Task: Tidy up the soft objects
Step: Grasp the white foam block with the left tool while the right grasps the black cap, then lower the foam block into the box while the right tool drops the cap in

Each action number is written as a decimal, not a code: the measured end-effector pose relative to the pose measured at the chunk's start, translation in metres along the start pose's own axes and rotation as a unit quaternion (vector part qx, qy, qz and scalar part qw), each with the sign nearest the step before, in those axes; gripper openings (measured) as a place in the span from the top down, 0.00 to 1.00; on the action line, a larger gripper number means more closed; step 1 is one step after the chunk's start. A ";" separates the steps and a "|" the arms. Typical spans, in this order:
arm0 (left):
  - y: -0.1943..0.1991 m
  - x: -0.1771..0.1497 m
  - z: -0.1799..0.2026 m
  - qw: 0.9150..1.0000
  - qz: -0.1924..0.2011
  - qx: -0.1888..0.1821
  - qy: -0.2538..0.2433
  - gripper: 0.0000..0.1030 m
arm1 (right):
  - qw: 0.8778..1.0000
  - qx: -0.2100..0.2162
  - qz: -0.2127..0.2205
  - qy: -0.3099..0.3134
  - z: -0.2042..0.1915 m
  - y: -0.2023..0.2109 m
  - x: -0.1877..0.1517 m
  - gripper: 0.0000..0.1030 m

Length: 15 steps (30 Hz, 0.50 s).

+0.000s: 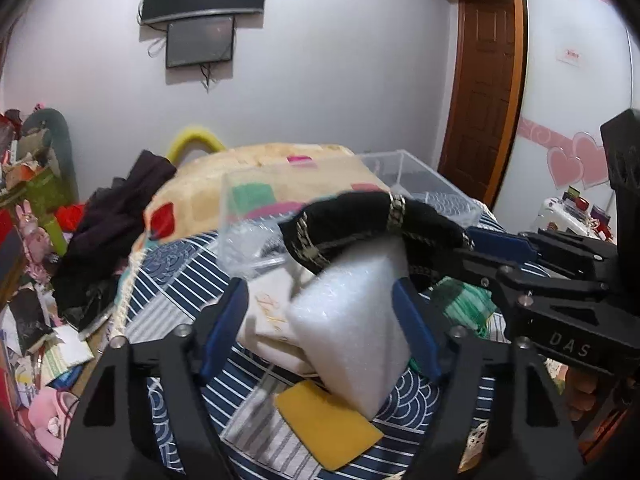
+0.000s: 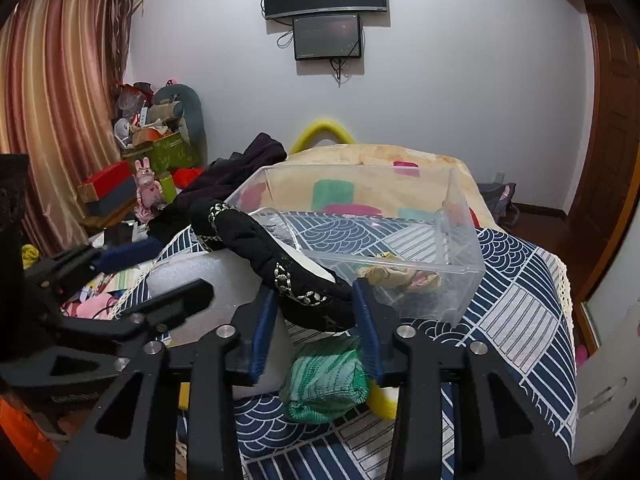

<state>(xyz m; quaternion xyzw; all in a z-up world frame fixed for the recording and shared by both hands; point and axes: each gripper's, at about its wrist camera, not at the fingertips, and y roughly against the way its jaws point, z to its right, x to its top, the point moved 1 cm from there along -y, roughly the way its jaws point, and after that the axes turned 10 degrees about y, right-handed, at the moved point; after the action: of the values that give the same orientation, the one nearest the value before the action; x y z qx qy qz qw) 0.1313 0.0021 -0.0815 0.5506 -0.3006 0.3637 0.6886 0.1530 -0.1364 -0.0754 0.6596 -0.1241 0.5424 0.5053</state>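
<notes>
My right gripper is shut on a black padded headband with silver chain trim and holds it just in front of a clear plastic box. The headband also shows in the left wrist view, lying over a white foam block. My left gripper is open, its blue pads either side of the foam block. A crumpled cream fabric piece lies inside the box. A green knitted cloth lies below the right gripper.
A blue patterned bedspread covers the bed. A yellow card and a cream pouch lie near the foam. Dark clothes sit at the left, with floor clutter beyond the bed edge.
</notes>
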 end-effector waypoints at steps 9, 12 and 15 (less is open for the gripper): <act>0.002 -0.004 0.003 1.000 -0.002 -0.030 0.002 0.53 | 1.000 -0.004 0.011 -0.002 0.000 0.008 -0.002 0.88; 0.009 -0.004 0.006 1.000 0.010 -0.030 -0.001 0.56 | 1.000 -0.013 0.021 0.001 0.000 0.015 0.000 0.89; 0.016 -0.002 0.007 0.999 0.021 -0.029 0.002 0.56 | 0.999 -0.022 0.031 0.005 -0.001 0.020 0.003 0.89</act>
<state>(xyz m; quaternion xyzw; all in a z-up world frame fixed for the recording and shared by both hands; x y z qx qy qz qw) 0.1170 -0.0028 -0.0734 0.5235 -0.3213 0.3699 0.6971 0.1390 -0.1439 -0.0621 0.6412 -0.1540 0.5583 0.5034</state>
